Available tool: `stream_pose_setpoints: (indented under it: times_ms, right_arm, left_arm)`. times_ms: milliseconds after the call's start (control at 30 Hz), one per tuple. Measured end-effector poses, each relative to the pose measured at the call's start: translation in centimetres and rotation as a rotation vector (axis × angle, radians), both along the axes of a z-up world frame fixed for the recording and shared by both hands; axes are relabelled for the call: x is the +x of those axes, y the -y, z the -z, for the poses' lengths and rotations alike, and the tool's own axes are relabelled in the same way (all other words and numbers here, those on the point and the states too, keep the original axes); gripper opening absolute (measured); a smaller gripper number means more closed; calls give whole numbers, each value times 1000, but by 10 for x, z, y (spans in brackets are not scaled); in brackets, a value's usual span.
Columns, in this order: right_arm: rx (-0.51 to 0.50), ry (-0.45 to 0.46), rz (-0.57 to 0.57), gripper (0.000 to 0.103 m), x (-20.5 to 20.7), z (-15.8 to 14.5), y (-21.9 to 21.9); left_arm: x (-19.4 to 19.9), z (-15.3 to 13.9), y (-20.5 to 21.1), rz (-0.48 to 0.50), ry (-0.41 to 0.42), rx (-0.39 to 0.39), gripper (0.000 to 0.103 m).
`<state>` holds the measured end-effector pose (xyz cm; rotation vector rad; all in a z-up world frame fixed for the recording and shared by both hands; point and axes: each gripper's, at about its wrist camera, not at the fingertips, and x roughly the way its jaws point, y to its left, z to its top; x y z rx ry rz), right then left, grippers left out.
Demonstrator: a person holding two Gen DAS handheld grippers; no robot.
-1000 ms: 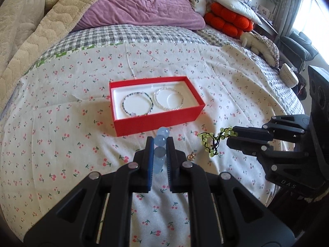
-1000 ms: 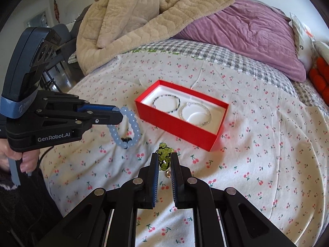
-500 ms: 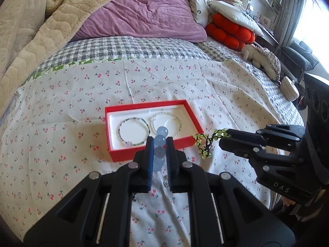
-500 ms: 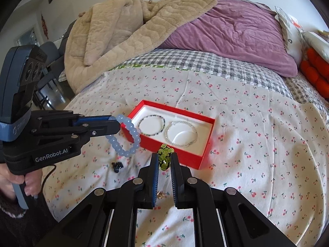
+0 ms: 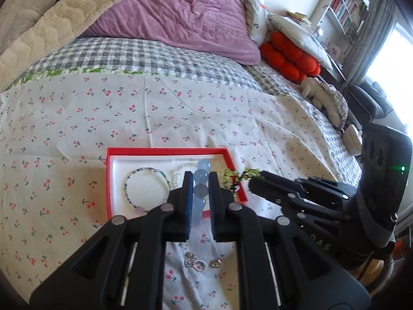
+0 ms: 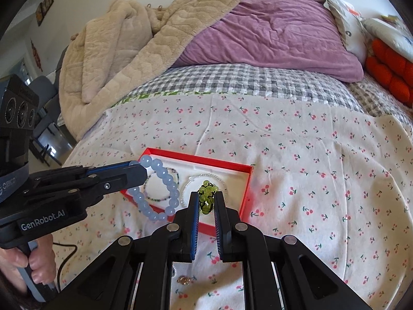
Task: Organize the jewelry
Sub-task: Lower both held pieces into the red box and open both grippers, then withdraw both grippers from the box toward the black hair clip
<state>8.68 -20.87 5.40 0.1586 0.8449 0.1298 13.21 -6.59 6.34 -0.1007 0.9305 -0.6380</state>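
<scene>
A red jewelry box (image 5: 109, 180) (image 6: 246, 188) with a white lining lies on the cherry-print bedsheet. It holds a thin dark beaded bracelet (image 5: 129, 188) (image 6: 161, 199) and a silver bracelet (image 5: 179, 171) (image 6: 219, 178). My left gripper (image 5: 200, 180) (image 6: 140, 173) is shut on a pale blue bead bracelet (image 5: 201, 178) (image 6: 165, 180) held over the box. My right gripper (image 6: 206, 201) (image 5: 254, 180) is shut on a green bead bracelet (image 6: 207, 193) (image 5: 233, 175) over the box's right part.
Small silver pieces (image 5: 196, 263) and a small gold piece (image 6: 183, 280) (image 5: 215, 262) lie on the sheet before the box. A purple pillow (image 6: 271, 33), beige blanket (image 6: 124, 51) and red cushion (image 5: 289, 56) lie at the bed's far end.
Both grippers have moved forward with their bracelets, from in front of the box to over it. The small pieces on the sheet now lie beneath the grippers.
</scene>
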Motion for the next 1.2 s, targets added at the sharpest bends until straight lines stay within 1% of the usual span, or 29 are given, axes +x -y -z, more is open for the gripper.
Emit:
stream_pose_setpoints:
  times_ms: [167,200,400,500,667,867,967,1033,1067,1133,1167,1200]
  right_arm:
    - [0,-27,15,11,8,10,1]
    - [-2,-32,13,11,9,12,0]
    - [7,-49,5,11,18,16,-11]
    - [11,-57,0,11,22,19,-15]
    - [17,-68,-2,11,27,22,-22]
    - [16,-87,10,12,32,25,-19]
    - [36,-108,19,14,32,25,-11]
    - [40,-114,19,14,31,23,-8]
    - [40,-114,19,15,30,22,-7]
    - [44,-113,16,15,27,19,-6]
    - [45,-113,12,16,25,19,-6]
    - [44,-115,4,16,23,17,-7]
  left_arm:
    - [14,18,-9,-61,-13,64,13]
    - [16,21,-10,-72,-8,82,13]
    - [22,33,-16,-118,25,128,13]
    - [26,36,-18,-131,37,138,13]
    - [29,43,-18,-137,20,158,13]
    - [25,39,-19,-128,31,172,14]
    - [21,36,-19,-123,43,185,23]
    - [18,33,-18,-118,52,197,34]
    - [16,32,-19,-115,56,201,37]
    - [10,28,-19,-108,67,218,49]
    - [9,27,-19,-109,72,226,52]
    - [6,25,-20,-110,78,240,57]
